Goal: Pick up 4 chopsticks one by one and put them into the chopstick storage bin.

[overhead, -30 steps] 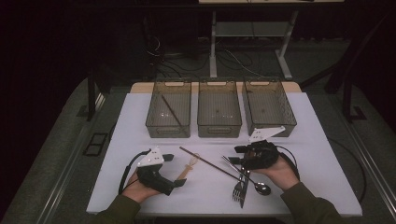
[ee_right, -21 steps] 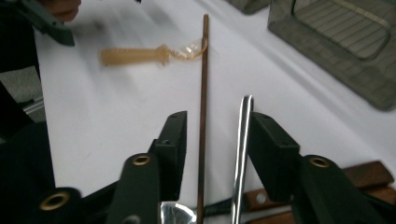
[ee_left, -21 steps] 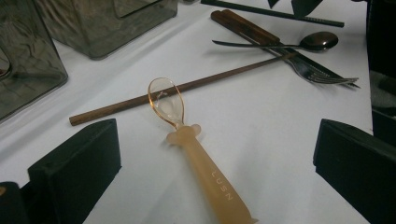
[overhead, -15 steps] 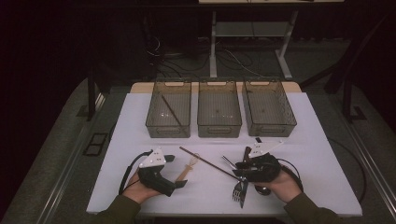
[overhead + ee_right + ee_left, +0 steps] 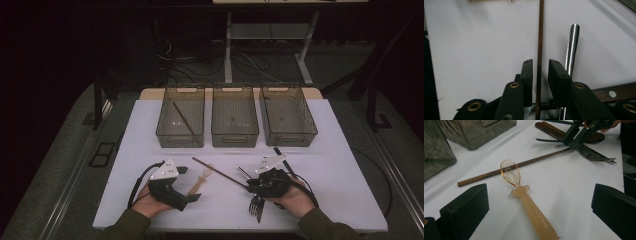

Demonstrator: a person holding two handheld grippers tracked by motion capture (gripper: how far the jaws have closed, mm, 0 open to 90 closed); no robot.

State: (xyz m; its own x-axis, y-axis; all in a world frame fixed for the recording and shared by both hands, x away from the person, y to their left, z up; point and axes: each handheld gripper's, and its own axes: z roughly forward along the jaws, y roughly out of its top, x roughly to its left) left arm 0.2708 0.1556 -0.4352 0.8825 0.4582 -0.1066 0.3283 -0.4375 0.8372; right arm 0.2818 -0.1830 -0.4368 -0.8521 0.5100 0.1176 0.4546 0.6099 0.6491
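Your right tool [image 5: 540,65] straddles the chopstick [image 5: 539,50] at its end nearest the fork [image 5: 256,205]; its jaws have just been closing, yet a sliver of gap shows on each side of the stick, so they are not pressing on it. That stick lies flat on the desk [image 5: 345,180], running from the fork toward the plastic spoon [image 5: 524,197] and passing just behind the spoon's bowl. The main risk is a thin round stick flat on a hard top: if the pads meet above its midline, I judge it will squirt out or roll instead of seating. The steel handle [image 5: 571,47] lies just beside the right jaw on the fork side, and a wooden knife handle [image 5: 616,92] sits close behind; close off-centre and you may pinch or drag one of them along. Gripped this near its end, the stick will likely droop or swing once lifted, and its far end could sweep the spoon. Your left tool [image 5: 539,202] rests wide open with the spoon's handle lying between its jaws, untouched, so a swinging stick could knock the spoon out of line for that hand. The three bins [image 5: 235,117] stand beyond the spoon, one already holding a chopstick, so a tilted carry could clip a rim.
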